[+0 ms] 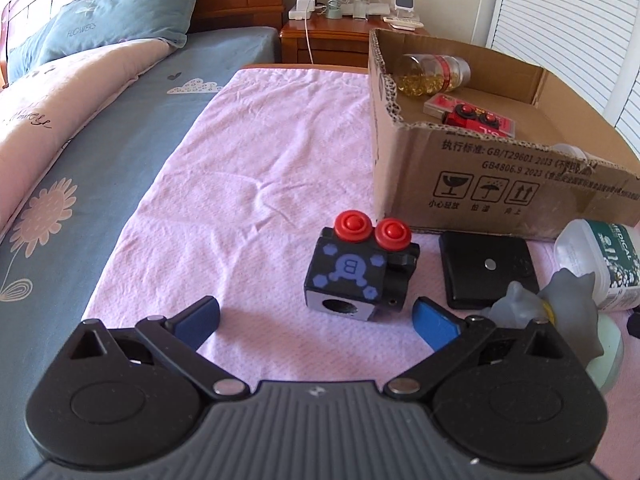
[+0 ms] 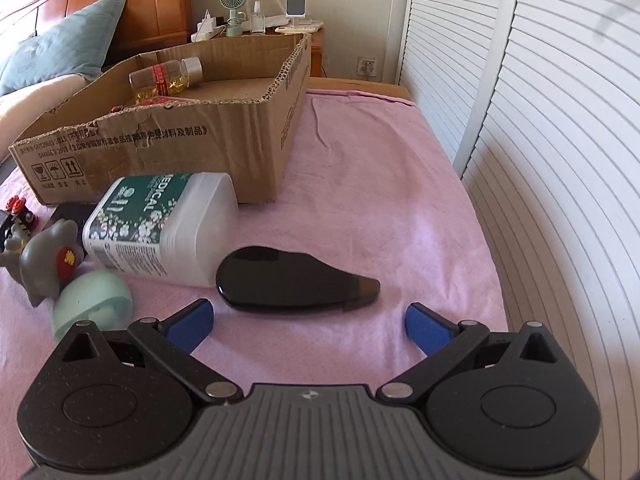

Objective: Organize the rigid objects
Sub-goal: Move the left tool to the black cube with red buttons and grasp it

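Black cube toy with two red knobs and blue "B" print (image 1: 354, 268) sits on pink cloth (image 1: 256, 168), near brown cardboard box (image 1: 480, 172). Left gripper (image 1: 316, 320) low before it, jaws spread. Right gripper (image 2: 308, 322) jaws spread, just short of glossy black teardrop-shaped case (image 2: 288, 280).

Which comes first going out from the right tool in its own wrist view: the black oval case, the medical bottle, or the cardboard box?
1. Black oval case, straight ahead of the open right tool.
2. Medical bottle, ahead-left, lying on its side.
3. Cardboard box, behind the bottle, farthest.
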`<state>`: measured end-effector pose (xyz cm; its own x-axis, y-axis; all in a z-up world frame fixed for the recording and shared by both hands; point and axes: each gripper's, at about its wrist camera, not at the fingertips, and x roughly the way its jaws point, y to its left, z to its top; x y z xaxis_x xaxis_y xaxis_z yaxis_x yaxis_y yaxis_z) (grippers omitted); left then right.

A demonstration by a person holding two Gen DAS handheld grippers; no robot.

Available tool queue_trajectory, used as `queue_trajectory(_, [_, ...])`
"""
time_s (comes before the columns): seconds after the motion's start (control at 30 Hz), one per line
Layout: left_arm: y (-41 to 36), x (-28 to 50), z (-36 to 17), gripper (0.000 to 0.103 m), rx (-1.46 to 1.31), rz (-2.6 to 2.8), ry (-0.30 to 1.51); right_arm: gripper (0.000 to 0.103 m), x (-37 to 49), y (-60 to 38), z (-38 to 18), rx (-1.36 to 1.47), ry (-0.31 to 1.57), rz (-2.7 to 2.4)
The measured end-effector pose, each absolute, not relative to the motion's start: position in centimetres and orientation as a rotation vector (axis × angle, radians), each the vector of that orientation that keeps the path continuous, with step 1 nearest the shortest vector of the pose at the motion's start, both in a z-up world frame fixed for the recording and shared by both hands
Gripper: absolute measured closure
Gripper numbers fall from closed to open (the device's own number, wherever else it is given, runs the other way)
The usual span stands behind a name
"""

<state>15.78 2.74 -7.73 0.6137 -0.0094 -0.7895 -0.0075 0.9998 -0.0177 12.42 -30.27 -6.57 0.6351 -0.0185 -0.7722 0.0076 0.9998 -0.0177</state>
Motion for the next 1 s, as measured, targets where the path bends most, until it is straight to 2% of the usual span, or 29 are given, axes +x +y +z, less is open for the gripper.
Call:
queue_trajectory(0.33, [2.6, 15.7, -7.7, 0.001, -0.016, -0.012, 0.900, 0.000, 12.3, -32.3, -6.7, 0.003, 0.870, -0.061])
queue_trajectory(0.4, [2.5, 15.5, -7.7, 0.005, -0.013, -0.031, 0.881, 0.000, 12.2, -32.1, -6.7, 0.001, 0.865, -0.064])
queue_trajectory(0.57, [2.1, 15.4, -7.3, 0.025, -0.001, -0.075, 0.838, 0.000, 12.3, -32.1, -6.8, 0.001, 0.862, -0.059])
queue_trajectory(0.63, [2.0, 15.4, -7.3, 0.028, 0.003, -0.097, 0.828, 0.000, 12.2, -32.1, -6.8, -0.001, 0.859, -0.056])
queue_trajectory(0.7, [2.0, 15.4, -7.3, 0.035, -0.003, -0.114, 0.815, 0.000, 12.2, -32.1, -6.8, -0.002, 0.855, -0.052])
queue_trajectory(0.77, [2.0, 15.4, -7.1, 0.051, -0.006, -0.128, 0.805, 0.000, 12.1, -32.1, -6.8, -0.004, 0.850, -0.046])
queue_trajectory(1.0, [2.1, 15.5, -7.2, 0.051, -0.018, -0.126, 0.804, 0.000, 12.4, -31.9, -7.0, -0.007, 0.836, -0.040])
